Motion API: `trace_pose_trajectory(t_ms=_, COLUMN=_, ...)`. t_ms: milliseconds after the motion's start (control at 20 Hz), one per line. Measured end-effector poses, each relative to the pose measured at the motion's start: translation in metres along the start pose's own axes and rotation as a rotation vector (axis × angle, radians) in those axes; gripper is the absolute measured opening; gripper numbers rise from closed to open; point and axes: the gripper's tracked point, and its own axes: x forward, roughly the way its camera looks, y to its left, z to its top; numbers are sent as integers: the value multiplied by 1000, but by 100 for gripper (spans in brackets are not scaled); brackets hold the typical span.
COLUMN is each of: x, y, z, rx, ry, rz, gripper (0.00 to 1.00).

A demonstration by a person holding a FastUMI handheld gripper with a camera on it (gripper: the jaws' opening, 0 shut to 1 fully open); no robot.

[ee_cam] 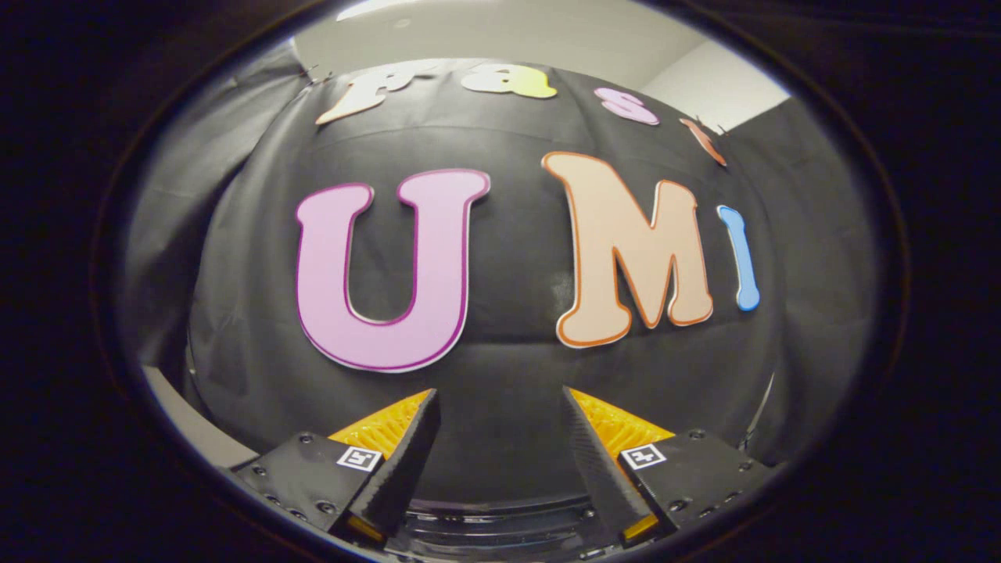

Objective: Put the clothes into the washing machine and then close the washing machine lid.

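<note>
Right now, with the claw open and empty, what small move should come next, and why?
Probably tip the claw downward. Its fingers stand apart with nothing between them, aimed at the booth wall. Only a dark rim shows below them, so no clothes are in sight to grasp.

Claw point(500, 410) camera faces booth wall point(508, 367) close, level, fingers spread

The hand-held gripper point(500, 407) points straight at the booth's black cloth wall point(508, 367), its two fingers point(403, 453) spread wide apart with nothing between them, yellow pads facing inward.
</note>
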Motion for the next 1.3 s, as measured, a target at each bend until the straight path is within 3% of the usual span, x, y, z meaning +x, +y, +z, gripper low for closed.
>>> trace_pose_trajectory(t_ms=350, x=3, y=17, z=-73, rx=-22, ry=223, rz=56, gripper=98)
trace_pose_trajectory(t_ms=450, x=-2, y=18, z=-70, rx=75, ry=193, rz=66, gripper=97)
trace_pose_trajectory(t_ms=850, x=-32, y=13, z=-62, rx=57, ry=106, rz=89, gripper=95)
trace_pose_trajectory(t_ms=1300, x=-55, y=9, z=-59, rx=59, ry=105, rz=81, gripper=95)
